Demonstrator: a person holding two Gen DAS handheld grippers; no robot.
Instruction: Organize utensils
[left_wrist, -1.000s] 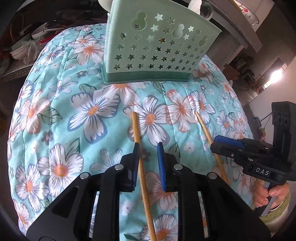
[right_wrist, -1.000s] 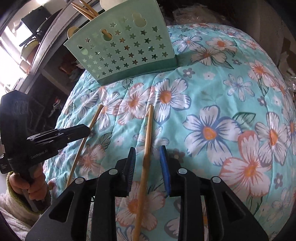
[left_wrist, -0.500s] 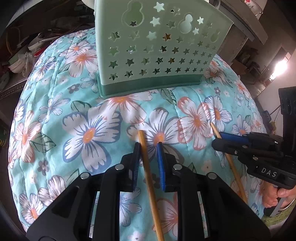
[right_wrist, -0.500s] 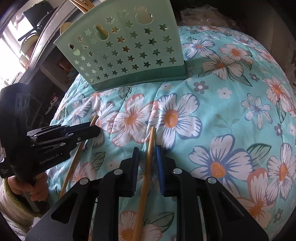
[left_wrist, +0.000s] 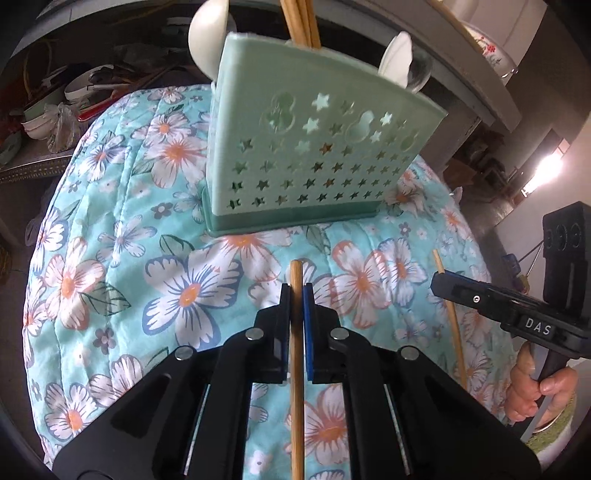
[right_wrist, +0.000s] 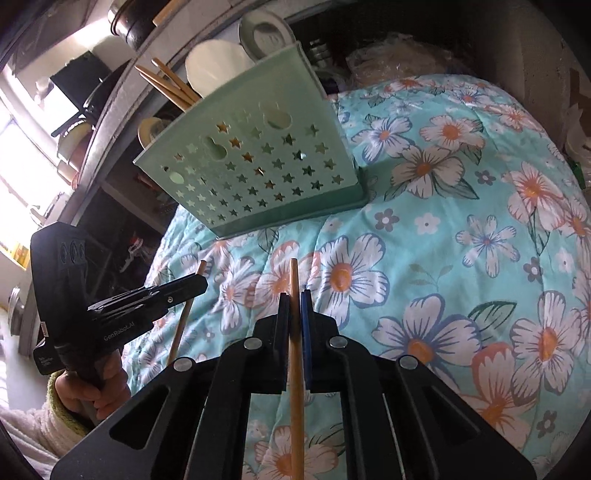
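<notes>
1. Left gripper (left_wrist: 296, 291) – jaws closed on a wooden chopstick (left_wrist: 296, 354); the stick's tip projects just past the fingertips.
2. Right gripper (right_wrist: 294, 299) – jaws closed on a second chopstick (right_wrist: 295, 369), held the same way.
3. Green utensil holder (left_wrist: 314, 155) – upright on the floral quilt (left_wrist: 110, 258), ahead of both grippers; it contains chopsticks (left_wrist: 301, 22) and white spoons (left_wrist: 207, 40).
</notes>
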